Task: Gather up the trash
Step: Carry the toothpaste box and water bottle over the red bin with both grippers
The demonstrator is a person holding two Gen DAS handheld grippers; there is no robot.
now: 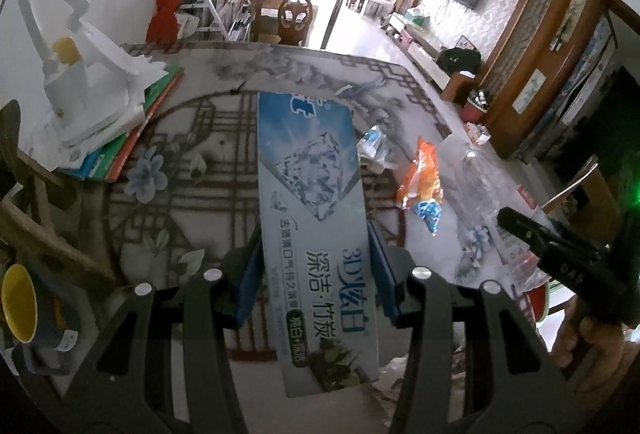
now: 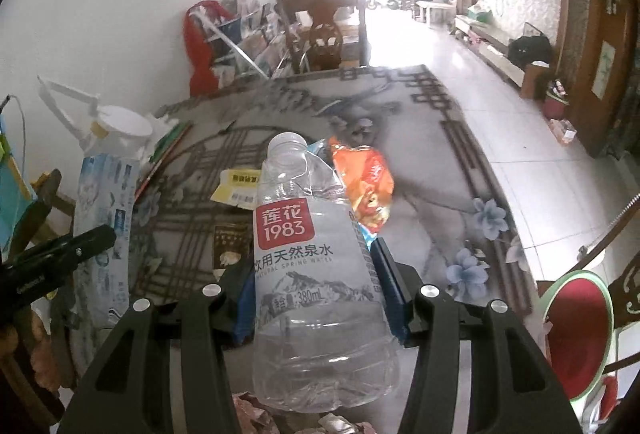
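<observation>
Box (image 1: 316, 218): glossy printed cardboard, smooth. Bottle (image 2: 316, 274): clear thin plastic, crinkled, glossy paper-like label. Orange wrapper (image 2: 366, 185): shiny crumpled foil-plastic. Left claw (image 1: 314, 270) and right claw (image 2: 316, 286): matt black plastic arms, silver metal pins, blue rubbery pads. Desk (image 1: 168, 201): smooth printed cover, slight sheen. Chair (image 2: 324, 33): dark polished wood. Floor (image 2: 540, 169): glossy tile.
</observation>
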